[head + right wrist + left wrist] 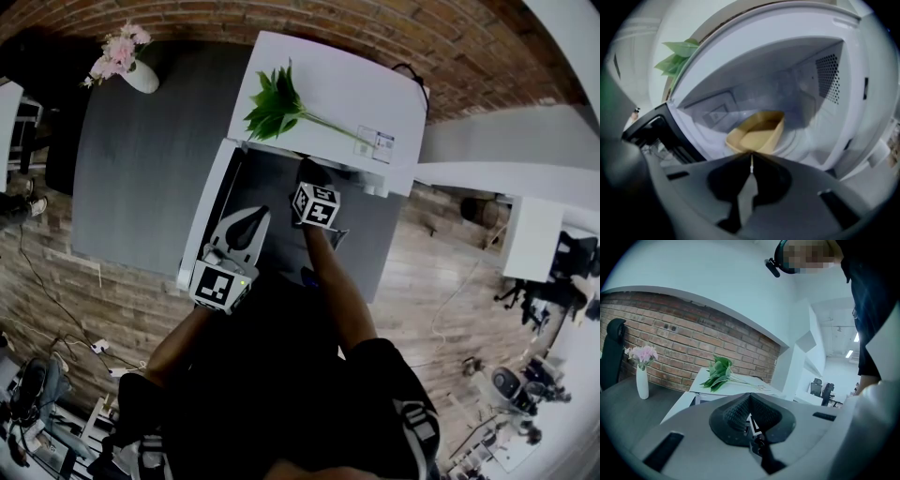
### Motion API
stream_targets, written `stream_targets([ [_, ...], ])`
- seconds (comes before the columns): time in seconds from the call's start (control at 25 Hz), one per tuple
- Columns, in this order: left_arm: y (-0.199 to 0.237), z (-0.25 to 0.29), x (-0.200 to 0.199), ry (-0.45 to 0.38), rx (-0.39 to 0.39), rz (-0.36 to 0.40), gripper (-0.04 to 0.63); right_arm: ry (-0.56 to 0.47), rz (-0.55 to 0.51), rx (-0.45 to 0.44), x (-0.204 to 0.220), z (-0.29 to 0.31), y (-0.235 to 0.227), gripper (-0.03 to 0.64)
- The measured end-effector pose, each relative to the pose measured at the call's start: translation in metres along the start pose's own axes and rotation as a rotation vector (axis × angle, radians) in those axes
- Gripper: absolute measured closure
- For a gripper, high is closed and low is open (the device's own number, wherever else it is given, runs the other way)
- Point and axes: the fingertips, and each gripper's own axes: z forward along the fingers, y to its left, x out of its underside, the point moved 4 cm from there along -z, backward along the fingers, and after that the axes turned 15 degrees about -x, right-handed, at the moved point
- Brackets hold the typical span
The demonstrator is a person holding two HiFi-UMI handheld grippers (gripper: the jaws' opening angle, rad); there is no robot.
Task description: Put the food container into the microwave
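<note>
A tan food container [759, 133] sits inside the white microwave [347, 89], on the cavity floor. My right gripper [751, 155] reaches into the cavity and is shut on the container's near rim. In the head view the right gripper [312, 173] goes into the microwave's opening and its tips are partly hidden. My left gripper [249, 220] hovers beside the open microwave door [199, 225], shut with nothing in it. In the left gripper view its jaws [749, 405] meet, pointing toward the microwave's top [740, 389].
Green leaves [277, 103] lie on top of the microwave. A white vase of pink flowers [127, 61] stands at the far left of the grey table [141, 169]. A brick wall [670, 343] runs behind. The cavity's vented side wall [829, 75] lies right of the container.
</note>
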Motion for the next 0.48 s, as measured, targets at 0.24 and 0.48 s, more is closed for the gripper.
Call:
stream_targets([
  [0.24,-0.001,-0.001,-0.003,-0.018,-0.004,0.011,0.560,-0.008,0.005,-0.009,-0.005,0.004,0.000,0.578],
  [0.48,-0.003,-0.003,-0.004,-0.019,0.000,0.007,0.560,-0.003,0.006,-0.028,-0.003,-0.006,0.004,0.578],
])
